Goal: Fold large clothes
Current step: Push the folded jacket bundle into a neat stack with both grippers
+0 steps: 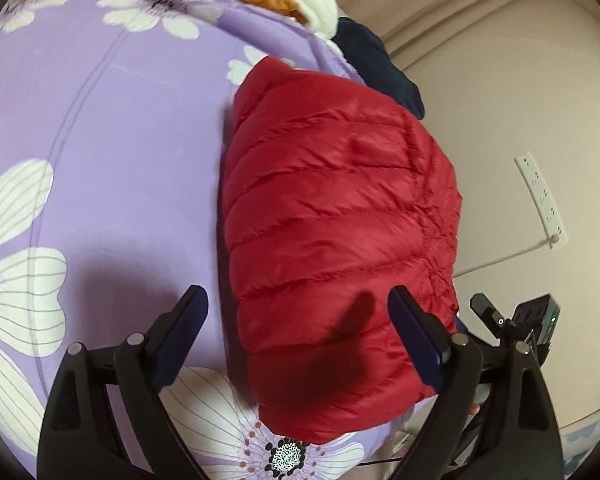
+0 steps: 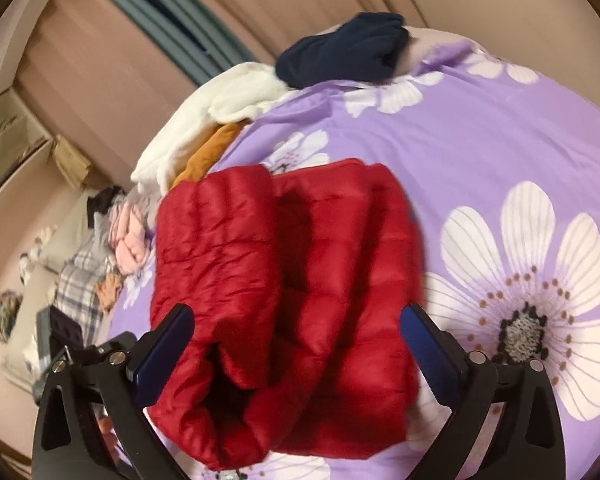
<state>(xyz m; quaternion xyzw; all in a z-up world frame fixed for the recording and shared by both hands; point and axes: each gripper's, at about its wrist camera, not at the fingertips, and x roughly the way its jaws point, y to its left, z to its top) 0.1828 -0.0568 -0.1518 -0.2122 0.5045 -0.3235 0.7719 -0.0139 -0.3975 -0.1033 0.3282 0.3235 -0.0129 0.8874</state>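
Red jacket (image 2: 292,300) lay folded on the bed (image 1: 120,140), frame center. Your right gripper (image 2: 296,344) hung over it, nearer, fingers apart; left gripper (image 1: 298,320) also spread, jacket toward its right finger.

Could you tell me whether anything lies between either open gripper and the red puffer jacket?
Nothing visible does. The left gripper and right gripper both hang open directly over the red puffer jacket, on the purple floral bedsheet.

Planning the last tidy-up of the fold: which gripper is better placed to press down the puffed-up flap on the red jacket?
Probably the right gripper: open, it faces the red jacket with the raised flap nearest its fingers. The left gripper, also open, sees only the smooth folded side.
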